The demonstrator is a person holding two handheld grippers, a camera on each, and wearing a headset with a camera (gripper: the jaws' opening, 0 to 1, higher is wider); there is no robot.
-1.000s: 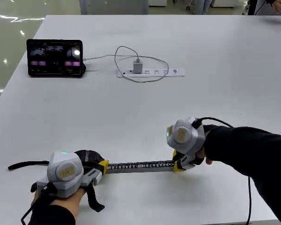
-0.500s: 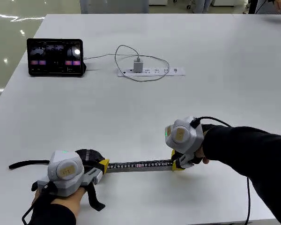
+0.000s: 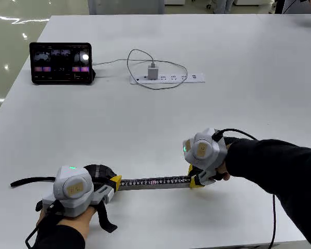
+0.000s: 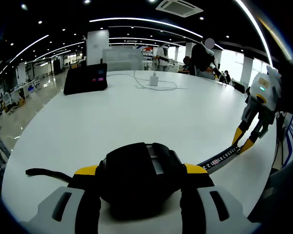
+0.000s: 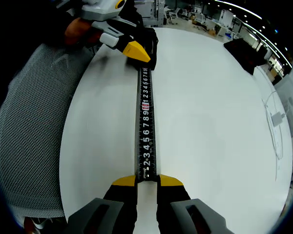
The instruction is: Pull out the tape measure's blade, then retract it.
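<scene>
- Nearest, at the near left edge of the table (image 3: 145, 124), a hand (image 3: 72, 224) holds the left gripper (image 3: 108, 185).
- Its jaws are clamped on the black tape measure (image 3: 99, 174). In the left gripper view the yellow tips of the left gripper (image 4: 140, 169) press on either side of the tape measure (image 4: 139, 178).
- The tape measure sits flat on the table, and a black strap (image 3: 31, 182) trails off to its left along the surface.
- The blade (image 3: 155, 182) is out of the tape measure, running straight to the right and lying low over the table.
- In the right gripper view the numbers on the blade (image 5: 145, 122) read clearly, counting up toward the tape measure.
- At the blade's right end is the right gripper (image 3: 196, 181), near and right of centre, with a dark sleeve (image 3: 280, 166) behind it.
- Its jaws are pinching the tip of the blade. In its own view the yellow tips of the right gripper (image 5: 147, 181) close on the blade's end from both sides.
- The middle of the table is bare white.
- Farther back, centre, a white power strip (image 3: 166, 80) lies on the table with a charger (image 3: 152, 73) plugged into it.
- A white cable (image 3: 184, 69) loops around them.
- Far left, a tablet (image 3: 61, 63) stands with its screen lit.
</scene>
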